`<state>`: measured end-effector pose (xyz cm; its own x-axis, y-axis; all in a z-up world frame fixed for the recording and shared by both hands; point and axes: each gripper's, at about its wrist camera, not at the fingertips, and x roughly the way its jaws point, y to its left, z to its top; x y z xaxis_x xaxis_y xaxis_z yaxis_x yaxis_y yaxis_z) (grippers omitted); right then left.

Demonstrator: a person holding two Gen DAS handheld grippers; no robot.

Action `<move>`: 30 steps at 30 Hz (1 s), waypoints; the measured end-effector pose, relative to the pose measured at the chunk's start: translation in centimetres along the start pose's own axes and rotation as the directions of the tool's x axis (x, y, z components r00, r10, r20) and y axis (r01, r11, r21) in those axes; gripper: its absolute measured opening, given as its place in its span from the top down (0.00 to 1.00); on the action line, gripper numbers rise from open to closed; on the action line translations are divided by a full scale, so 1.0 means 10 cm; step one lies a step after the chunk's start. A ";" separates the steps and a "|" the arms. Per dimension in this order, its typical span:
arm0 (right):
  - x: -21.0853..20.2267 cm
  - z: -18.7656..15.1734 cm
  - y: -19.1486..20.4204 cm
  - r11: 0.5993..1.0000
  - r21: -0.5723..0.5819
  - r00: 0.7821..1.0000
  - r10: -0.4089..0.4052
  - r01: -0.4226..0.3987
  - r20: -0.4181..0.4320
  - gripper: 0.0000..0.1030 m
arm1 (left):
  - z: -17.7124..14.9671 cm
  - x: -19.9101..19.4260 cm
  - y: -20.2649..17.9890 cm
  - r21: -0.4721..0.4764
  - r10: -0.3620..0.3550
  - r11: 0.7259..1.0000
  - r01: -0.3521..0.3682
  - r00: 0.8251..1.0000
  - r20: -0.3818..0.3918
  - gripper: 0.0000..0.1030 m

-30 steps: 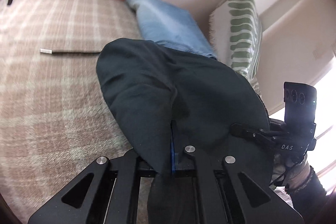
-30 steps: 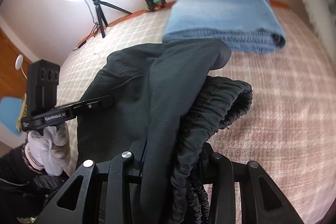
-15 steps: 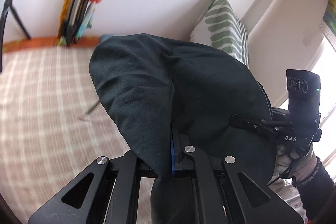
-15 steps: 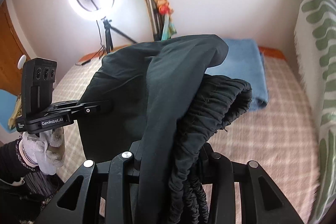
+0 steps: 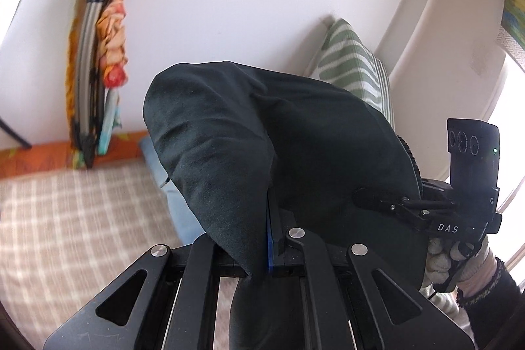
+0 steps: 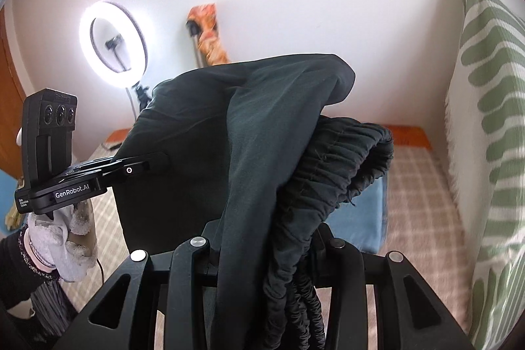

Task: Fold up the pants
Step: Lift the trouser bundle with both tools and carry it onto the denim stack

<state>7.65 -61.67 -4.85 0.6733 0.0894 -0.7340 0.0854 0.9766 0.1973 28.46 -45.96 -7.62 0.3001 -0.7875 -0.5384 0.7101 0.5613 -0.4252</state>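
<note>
Both grippers, left gripper (image 5: 272,238) and right gripper (image 6: 262,238), are clamping the dark pants (image 5: 262,136) between closed jaws, lifting them off the bed (image 5: 65,212) to fold.

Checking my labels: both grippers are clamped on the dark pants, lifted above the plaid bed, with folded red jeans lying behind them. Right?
Nearly. The folded jeans are blue, not red, as the right wrist view shows. The rest holds: left gripper and right gripper both clamp the dark pants above the plaid bed.
</note>
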 end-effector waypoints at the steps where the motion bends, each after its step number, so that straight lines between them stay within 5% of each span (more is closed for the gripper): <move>1: 0.02 0.07 -0.04 1.000 -0.002 1.000 -0.001 0.001 0.003 0.66 | 0.05 0.06 0.00 0.004 0.004 1.000 -0.004 1.000 0.001 0.95; 14: 0.71 0.56 -0.65 1.000 -0.006 1.000 -0.005 0.005 -0.015 0.66 | 0.39 0.80 0.20 0.004 0.058 0.998 -0.058 0.998 -0.016 0.95; 30: 1.50 0.48 -1.00 1.000 0.011 0.993 0.021 -0.020 -0.118 0.64 | 0.34 1.34 0.45 0.017 0.153 0.988 -0.152 0.984 -0.088 0.95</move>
<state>20.44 -71.05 -14.68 0.5833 0.1329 -0.8013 0.0794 0.9725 0.2191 37.84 -54.87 -14.31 0.3481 -0.6666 -0.6591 0.6670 0.6702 -0.3256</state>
